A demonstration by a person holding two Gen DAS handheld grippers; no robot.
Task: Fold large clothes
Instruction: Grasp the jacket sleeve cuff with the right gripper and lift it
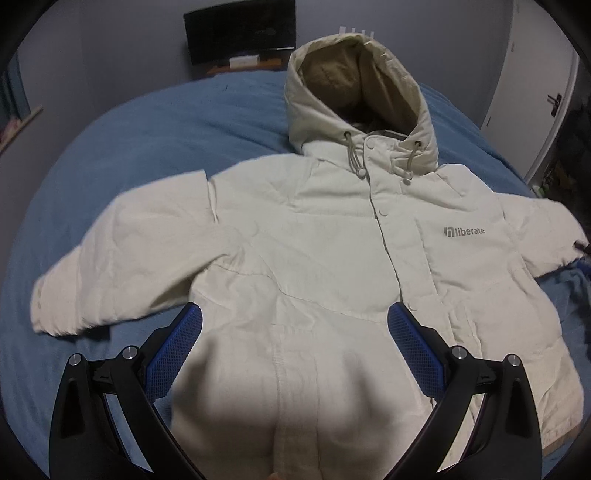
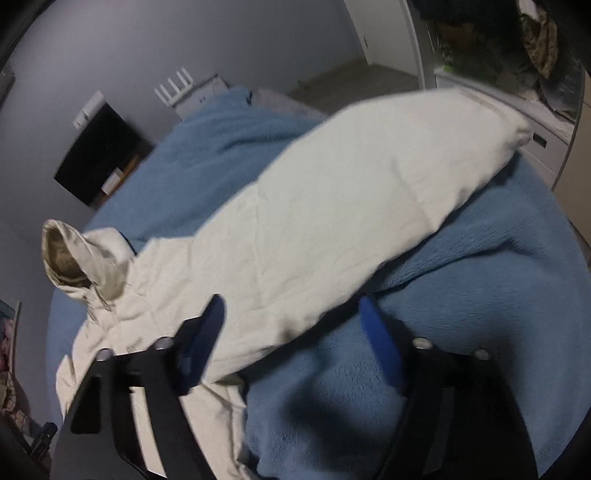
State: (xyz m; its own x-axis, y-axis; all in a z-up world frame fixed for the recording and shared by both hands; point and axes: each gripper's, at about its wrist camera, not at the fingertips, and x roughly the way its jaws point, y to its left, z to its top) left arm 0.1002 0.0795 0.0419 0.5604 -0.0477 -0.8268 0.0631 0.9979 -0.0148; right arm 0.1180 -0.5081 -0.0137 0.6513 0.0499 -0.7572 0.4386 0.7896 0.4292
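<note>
Two grippers are hovering over one cream hooded jacket that is lying face up on a blue blanket covering the bed.

From the left wrist view, the left gripper is hanging above the lower front of the jacket, its blue-padded fingers standing wide apart with nothing between them but the fabric below. The jacket's body is spreading across the middle of the blanket, the hood pointing to the far side with its tan lining showing and two drawcords dangling at the collar. A grey "liberate" logo is sitting on the chest at the right. One sleeve is stretching out to the left, and the other is reaching toward the right edge of the view. Beyond the bed, a black screen is leaning against the far wall.

From the right wrist view, the right gripper is also standing wide and holding nothing. A puffy sleeve is running diagonally from near its fingertips up to the far right, its cuff ending close to a white cabinet. Whether the left blue finger is touching the sleeve's lower edge cannot be told; the picture is blurred there. The right finger is sitting over bare blanket. The hood is lying at the far left of this view.
</note>
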